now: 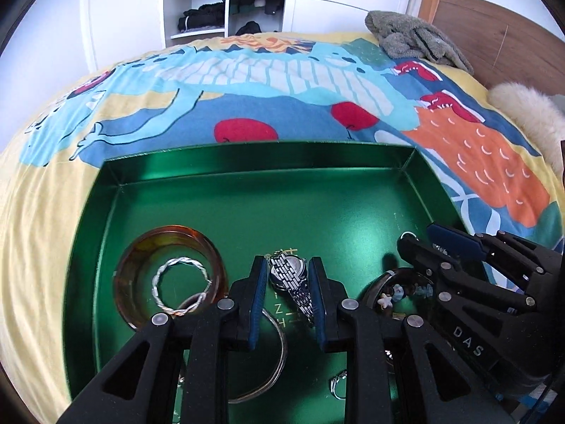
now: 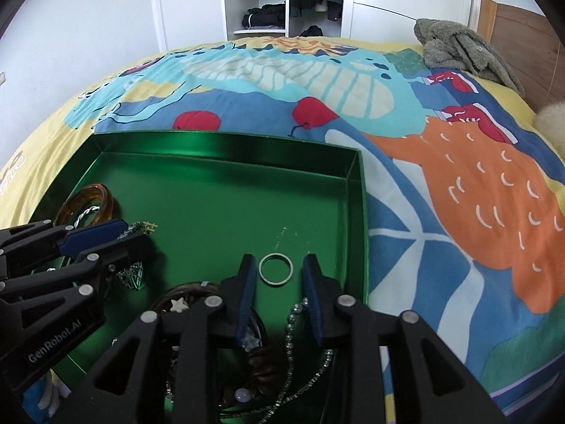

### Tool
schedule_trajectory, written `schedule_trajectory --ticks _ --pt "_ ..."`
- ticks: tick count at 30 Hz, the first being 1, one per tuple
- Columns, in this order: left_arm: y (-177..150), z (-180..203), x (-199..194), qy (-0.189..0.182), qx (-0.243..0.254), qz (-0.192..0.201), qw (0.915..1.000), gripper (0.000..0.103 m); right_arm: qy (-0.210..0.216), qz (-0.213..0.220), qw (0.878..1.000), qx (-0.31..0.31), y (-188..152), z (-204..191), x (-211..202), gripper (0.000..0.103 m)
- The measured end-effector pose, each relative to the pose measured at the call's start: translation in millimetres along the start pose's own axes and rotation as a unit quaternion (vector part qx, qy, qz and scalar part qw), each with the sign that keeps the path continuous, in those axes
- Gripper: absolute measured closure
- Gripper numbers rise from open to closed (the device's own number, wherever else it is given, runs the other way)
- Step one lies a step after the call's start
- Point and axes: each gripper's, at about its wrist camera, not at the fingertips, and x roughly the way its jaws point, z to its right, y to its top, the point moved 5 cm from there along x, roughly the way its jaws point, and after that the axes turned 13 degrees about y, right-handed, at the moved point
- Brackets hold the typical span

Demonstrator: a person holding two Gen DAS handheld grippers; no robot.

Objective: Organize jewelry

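Most jewelry already lies in the shallow green metal tray point(image 1: 247, 176), the left gripper point(image 1: 287, 282) clamps the silver link-band watch point(image 1: 291, 275), and the right gripper point(image 2: 277, 272) stands open around a thin pale ring point(image 2: 276, 269).

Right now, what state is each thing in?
Green tray: open, on the bed.
Watch: between the left hand-held gripper pads, seemingly gripped.
Small ring: flat, between the open right hand-held gripper pads.
Amber bangle: flat, twisted silver bangle inside.
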Motion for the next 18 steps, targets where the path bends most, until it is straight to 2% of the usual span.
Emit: schedule_trajectory --ticks 5,10,18 --pt "-0.4 -12.8 -25.1 0.005 -0.012 0.015 0.9998 0.066 0.004 0.031 0.999 0.01 4.9 -3.2 -29.2 0.07" --pt "-11.0 -31.8 -66.3 0.013 -0.036 0.034 0.9987 0.054 0.008 0.062 0.998 0.021 2.4 -16.8 -71.7 0.067" --pt "-47.2 -60.5 -144.9 0.026 -0.068 0.076 0.9944 0.041 0.019 0.092 0.995 0.018 -32.4 -62.6 -147.1 0.057"
